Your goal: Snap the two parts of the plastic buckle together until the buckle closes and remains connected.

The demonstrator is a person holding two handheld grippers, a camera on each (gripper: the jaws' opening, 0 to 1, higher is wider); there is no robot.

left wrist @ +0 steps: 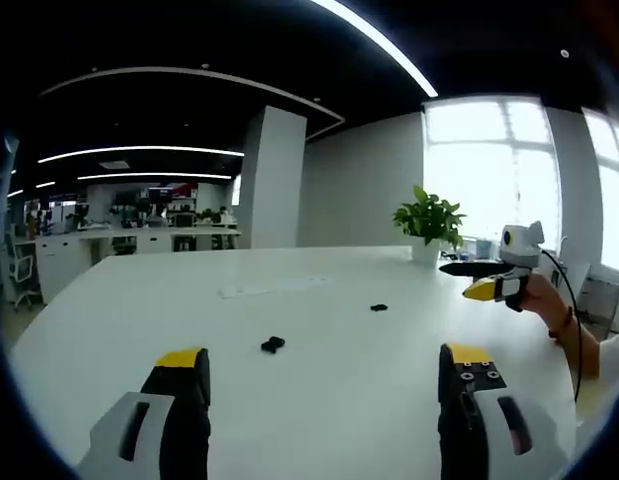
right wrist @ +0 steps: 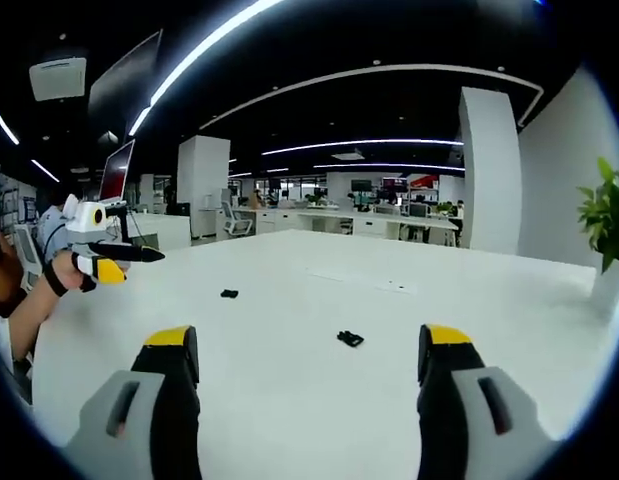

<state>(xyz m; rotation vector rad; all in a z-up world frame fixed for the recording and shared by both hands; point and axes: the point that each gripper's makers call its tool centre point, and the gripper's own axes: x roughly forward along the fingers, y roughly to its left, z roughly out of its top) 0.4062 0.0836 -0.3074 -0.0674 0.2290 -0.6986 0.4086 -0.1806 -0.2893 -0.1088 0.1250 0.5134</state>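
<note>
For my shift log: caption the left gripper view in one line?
Left gripper open above the white table, two black buckle parts lying apart ahead, right gripper raised nearby.

Scene evenly lit by ceiling light strips, curved into arcs by fisheye distortion. Strong daylight admitted through window in left gripper view, panes blown out to white. Table rendered bright, with faint sheen; only soft, short shadows cast. Ceiling kept dark. Edges bent and slightly blurred; distant office background small, detail lost.
</note>
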